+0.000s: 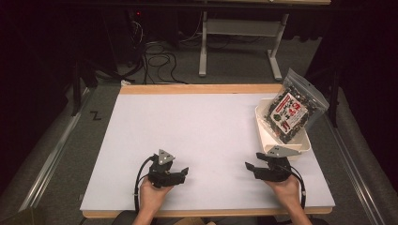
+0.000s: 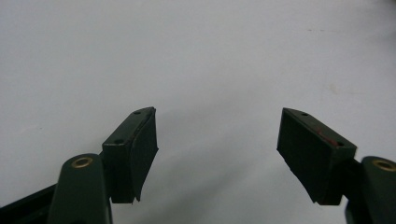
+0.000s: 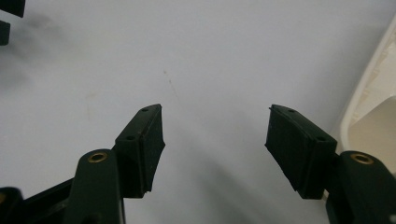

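My left gripper (image 1: 184, 172) rests low on the white table mat (image 1: 197, 122) at the front left, held by a hand. In the left gripper view its jaws (image 2: 217, 135) stand apart over bare mat with nothing between them. At the front right my right gripper (image 1: 249, 167) lies close to the mat, its tips pointing left. Its jaws (image 3: 215, 130) are open and empty in the right gripper view. A clear bag of dark snack with a red and white label (image 1: 293, 110) leans in a white tray (image 1: 281, 143) at the right edge.
The tray's rim (image 3: 369, 88) lies just right of the right gripper's jaw. Wooden table edges frame the mat. Beyond the far edge are cables (image 1: 157, 58) on the floor and a white frame leg (image 1: 202, 47). Bare mat spreads between and ahead of the grippers.
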Motion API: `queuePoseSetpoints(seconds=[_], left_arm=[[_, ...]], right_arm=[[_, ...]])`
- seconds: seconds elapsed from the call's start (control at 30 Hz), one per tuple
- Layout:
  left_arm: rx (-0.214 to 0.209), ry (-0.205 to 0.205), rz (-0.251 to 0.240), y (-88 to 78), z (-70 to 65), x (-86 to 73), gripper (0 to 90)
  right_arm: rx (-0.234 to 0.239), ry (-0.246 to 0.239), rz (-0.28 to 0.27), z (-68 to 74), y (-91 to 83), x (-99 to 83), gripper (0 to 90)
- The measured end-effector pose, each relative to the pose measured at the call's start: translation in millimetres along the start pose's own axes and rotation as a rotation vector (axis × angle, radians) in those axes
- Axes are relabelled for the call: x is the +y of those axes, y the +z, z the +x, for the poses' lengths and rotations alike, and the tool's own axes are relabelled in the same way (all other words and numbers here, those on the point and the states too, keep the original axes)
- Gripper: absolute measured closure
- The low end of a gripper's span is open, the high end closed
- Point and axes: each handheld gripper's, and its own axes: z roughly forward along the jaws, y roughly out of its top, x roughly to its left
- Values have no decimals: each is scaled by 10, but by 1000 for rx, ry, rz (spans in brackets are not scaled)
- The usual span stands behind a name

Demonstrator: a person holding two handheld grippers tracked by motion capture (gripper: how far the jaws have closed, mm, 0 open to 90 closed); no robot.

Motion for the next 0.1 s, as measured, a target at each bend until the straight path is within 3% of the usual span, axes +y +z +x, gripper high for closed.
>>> queuePoseSetpoints(seconds=[0.1], left_arm=[[-2,6,3,7,-7,3,292]], right_arm=[[-7,-2,4,0,-1,-29,373]])
